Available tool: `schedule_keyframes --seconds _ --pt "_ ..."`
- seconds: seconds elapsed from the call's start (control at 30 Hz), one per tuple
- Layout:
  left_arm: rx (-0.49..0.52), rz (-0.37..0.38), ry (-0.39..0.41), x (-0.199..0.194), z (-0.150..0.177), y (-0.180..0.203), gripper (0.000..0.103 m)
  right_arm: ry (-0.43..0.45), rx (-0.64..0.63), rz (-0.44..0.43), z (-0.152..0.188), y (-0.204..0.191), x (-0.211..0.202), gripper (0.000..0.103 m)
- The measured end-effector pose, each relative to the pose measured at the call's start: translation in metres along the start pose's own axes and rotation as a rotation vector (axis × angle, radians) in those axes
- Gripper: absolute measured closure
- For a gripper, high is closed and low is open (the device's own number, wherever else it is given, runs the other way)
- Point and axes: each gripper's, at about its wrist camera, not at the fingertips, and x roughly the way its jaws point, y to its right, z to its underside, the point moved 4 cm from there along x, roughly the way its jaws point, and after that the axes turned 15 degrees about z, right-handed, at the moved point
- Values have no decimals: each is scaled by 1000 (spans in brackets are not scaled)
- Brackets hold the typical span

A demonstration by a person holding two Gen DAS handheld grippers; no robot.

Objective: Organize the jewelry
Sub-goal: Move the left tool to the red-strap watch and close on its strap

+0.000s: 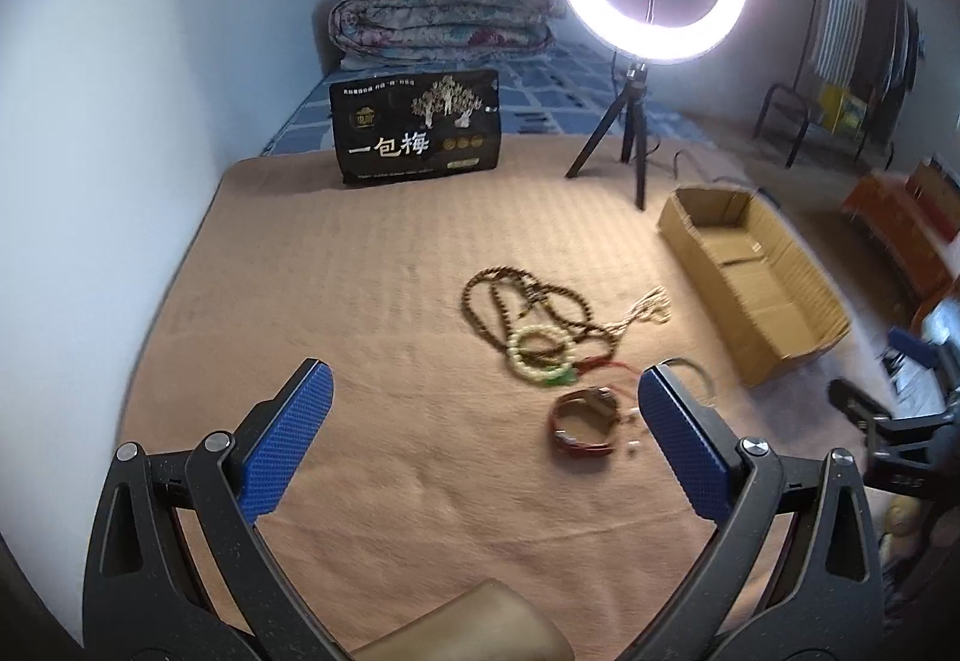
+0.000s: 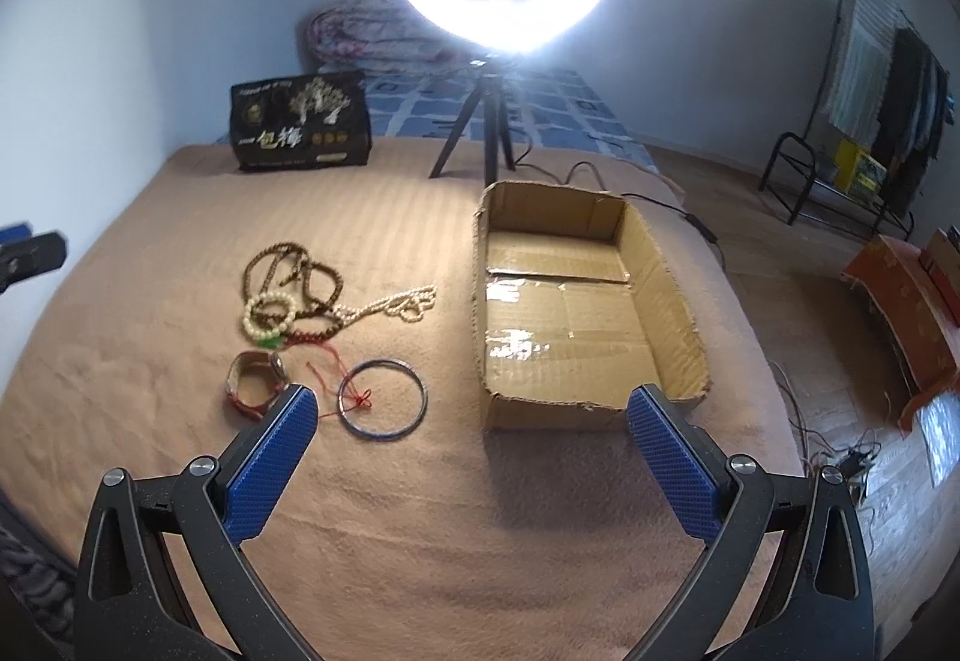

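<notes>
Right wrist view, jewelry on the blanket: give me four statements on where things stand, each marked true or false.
1. The cardboard box holds no jewelry. True.
2. The right tool grips the metal bangle. False: it is open, and the bangle lies on the blanket.
3. The pale bead bracelet overlaps the brown bead necklace. True.
4. The left tool is shut on the watch. False: it is open, holding nothing.

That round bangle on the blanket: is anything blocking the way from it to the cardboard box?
Nothing visible does. The bangle lies flat on the blanket, with a red cord trailing across its rim, and only bare blanket separates it from the open cardboard box. The right gripper hovers open above, holding nothing.
</notes>
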Motion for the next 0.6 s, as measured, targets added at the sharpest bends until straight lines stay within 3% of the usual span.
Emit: schedule_keyframes --seconds 0.37,0.5,0.6 --pt "16 29 -192 71 21 -6 1 -134 -103 -215 21 -43 29 1" --pt "22 36 -237 86 28 -4 10 -169 -132 -258 23 -53 37 1" --pt "4 48 -263 95 31 -6 13 -185 -154 -282 22 -60 43 10"
